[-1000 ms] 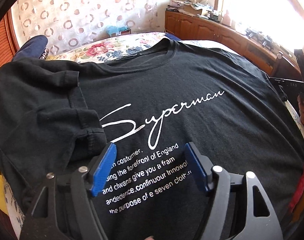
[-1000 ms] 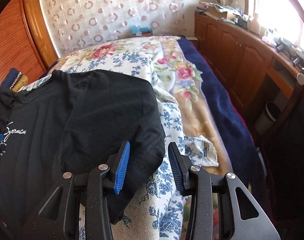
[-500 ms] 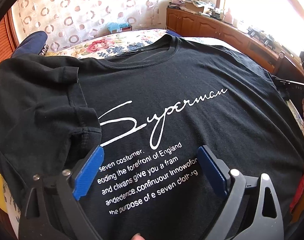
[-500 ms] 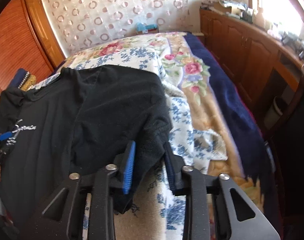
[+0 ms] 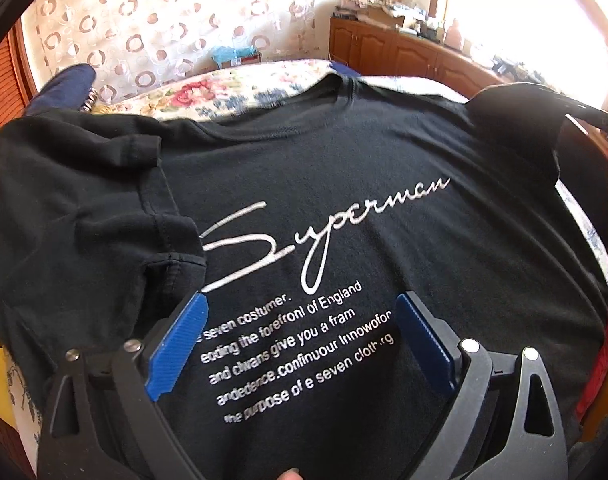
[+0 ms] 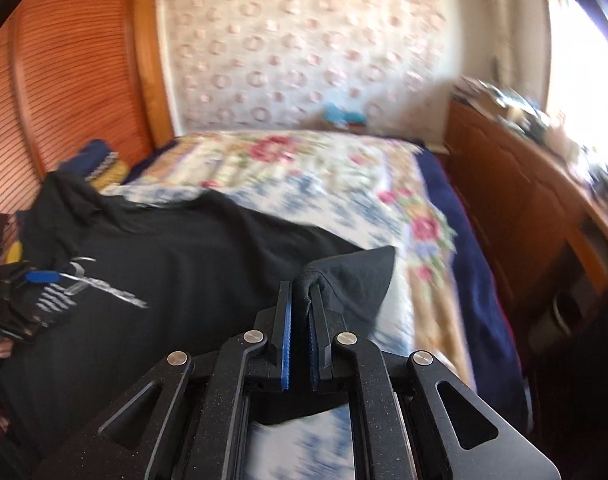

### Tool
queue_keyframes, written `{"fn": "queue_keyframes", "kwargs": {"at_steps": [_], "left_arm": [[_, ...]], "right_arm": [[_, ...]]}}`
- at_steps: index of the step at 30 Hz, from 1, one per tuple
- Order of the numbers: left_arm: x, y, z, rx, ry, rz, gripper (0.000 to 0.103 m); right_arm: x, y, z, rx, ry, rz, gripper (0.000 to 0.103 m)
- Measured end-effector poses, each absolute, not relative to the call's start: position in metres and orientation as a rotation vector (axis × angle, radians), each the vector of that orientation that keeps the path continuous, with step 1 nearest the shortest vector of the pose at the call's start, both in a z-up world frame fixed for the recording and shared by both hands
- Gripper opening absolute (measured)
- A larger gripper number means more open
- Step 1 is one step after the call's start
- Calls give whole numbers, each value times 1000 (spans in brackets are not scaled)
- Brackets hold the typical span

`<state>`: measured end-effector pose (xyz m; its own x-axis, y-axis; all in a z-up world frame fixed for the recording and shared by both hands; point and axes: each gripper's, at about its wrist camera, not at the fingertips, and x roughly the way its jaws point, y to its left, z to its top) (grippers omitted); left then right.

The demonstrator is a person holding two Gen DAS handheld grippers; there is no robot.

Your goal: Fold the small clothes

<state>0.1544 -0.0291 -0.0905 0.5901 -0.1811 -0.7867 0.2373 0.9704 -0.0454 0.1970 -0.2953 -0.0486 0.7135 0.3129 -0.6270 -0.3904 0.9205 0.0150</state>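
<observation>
the black t-shirt [image 5: 344,208] lies print-up across the floral bedspread [image 6: 344,184], its white "superman" lettering [image 5: 324,224] serving as the landmark here. to the left of the lettering the left sleeve [image 5: 103,208] is already folded in over the body. the left gripper [image 5: 299,328] hovers just below the lettering with its blue pads spread wide on either side of the small printed lines, gripping nothing.

the change is on the other side. a second ago the right gripper [image 6: 299,320] straddled the right sleeve [image 6: 356,276] with its pads apart; half a second ago they were narrowing; now they are pinched tight on a bunch of that sleeve, and the cloth stands up off the bedspread, far to the right of the lettering. the right wrist view is blurred, which suggests the hand is moving.

that likely means the right sleeve fold is beginning: the pinched sleeve should be carried toward the lettering to mirror the left one. a thin pinch may slip.
</observation>
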Motion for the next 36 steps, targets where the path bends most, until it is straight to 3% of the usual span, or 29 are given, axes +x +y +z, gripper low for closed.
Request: {"fn": "queue_keyframes", "kwargs": {"at_steps": [5,6,8,14,29,30,31,32,36], "left_arm": [[130,-16,-62,40,810,-227,95],[125,-14,-57,35,798,-228,95],[114,-10,-47,28,768,-231,95],[91,-1,-33,-8,699,-232,95],[77,-7,-36,-17,698,-244,95],[76,-7,-36,-17,697,-244,95],[76,-7,-36,-16,697,-242,95],[76,-7,-36,-15,696,-242,95],[73,-7,-35,-18,692,-243,95]], "right_arm": [[196,-238,-49,-132,684,539,6],[195,-229,-52,-138,691,559,8],[192,-222,-55,-131,694,563,23],[197,-247,-54,-79,678,499,26],[208,-230,-127,-124,909,453,27],[207,-230,-126,-135,903,454,25],[205,-229,-124,-139,895,470,13],[202,-229,-122,-131,887,495,8],[187,-224,-112,-144,844,562,7]]}}
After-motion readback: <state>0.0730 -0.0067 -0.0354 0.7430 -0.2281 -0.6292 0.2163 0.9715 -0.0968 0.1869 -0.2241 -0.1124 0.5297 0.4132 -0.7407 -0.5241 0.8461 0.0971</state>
